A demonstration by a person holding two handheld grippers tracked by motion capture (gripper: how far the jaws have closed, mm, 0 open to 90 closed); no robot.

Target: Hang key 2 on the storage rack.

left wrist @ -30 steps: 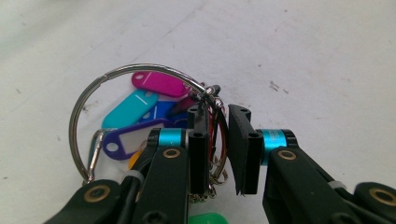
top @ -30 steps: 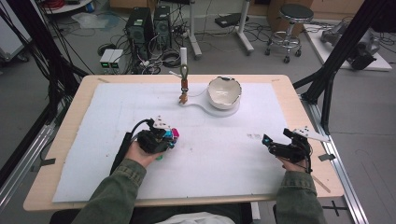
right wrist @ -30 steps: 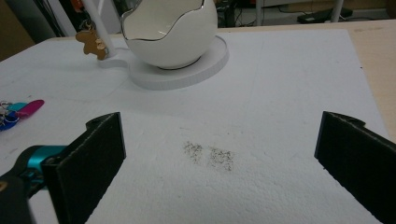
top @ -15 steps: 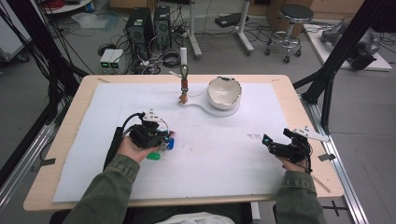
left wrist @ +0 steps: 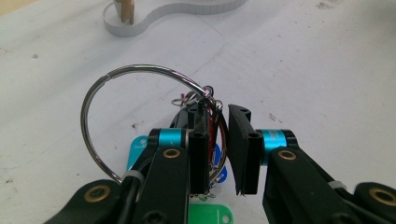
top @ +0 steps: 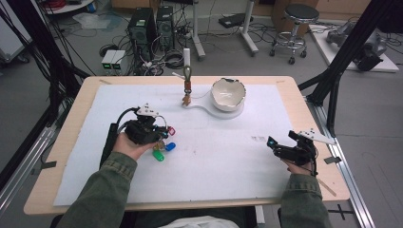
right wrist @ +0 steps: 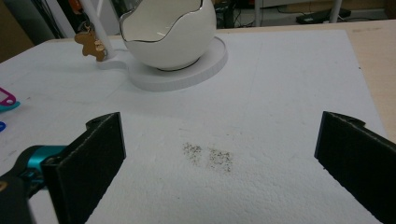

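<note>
Steel key ring [left wrist: 100,126] carrying coloured, seemingly plastic tags [top: 161,148].

Silver key ring [left wrist: 95,100] carries green [top: 158,156], blue [top: 169,147] and pink tags [top: 171,130]; bowl [top: 228,93] white.

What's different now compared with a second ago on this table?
The left gripper, shut on the large silver key ring with coloured plastic tags, has shifted up and away from the table's near edge, dragging the tags along. The right gripper stayed open in place; the white egg-shaped bowl is unmoved.
</note>
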